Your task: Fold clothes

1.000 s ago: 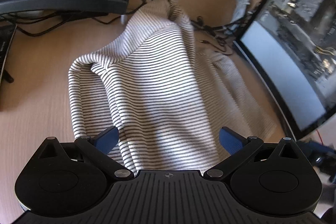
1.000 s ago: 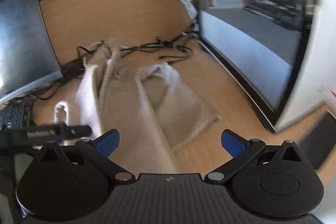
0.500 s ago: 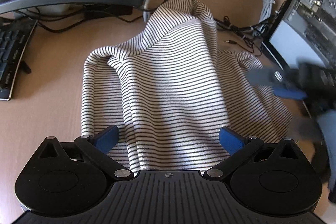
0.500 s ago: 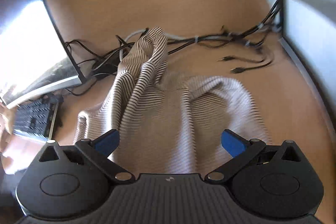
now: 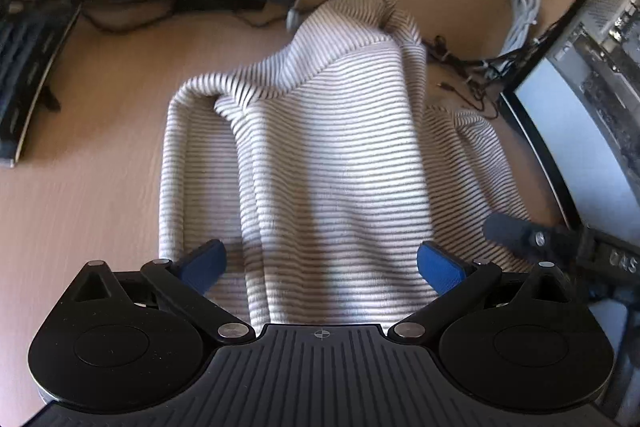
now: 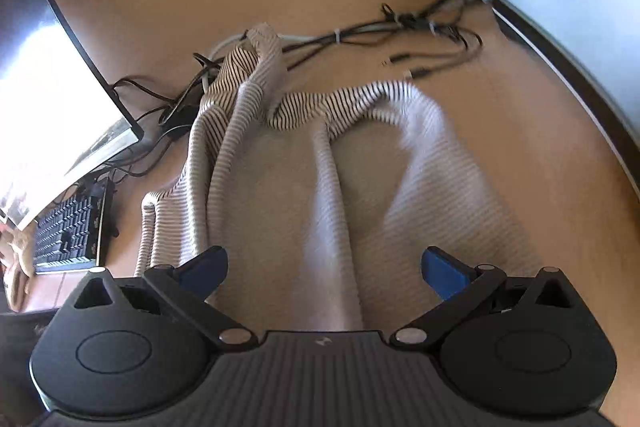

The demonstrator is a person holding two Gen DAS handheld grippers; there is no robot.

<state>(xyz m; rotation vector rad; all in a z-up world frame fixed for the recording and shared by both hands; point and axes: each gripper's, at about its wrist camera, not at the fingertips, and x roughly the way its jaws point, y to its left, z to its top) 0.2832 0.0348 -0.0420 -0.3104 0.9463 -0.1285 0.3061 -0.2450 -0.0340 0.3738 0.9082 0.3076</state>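
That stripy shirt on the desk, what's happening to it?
Someone is folding it with two hand-held tools. The stripy shirt lies crumpled on the wooden desk, bunched up at the far end near the cables. Both the left tongs and the right tongs hang open just above its near edge, holding nothing.

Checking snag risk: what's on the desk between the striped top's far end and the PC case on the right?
Tangled black cables, seen in the right wrist view.
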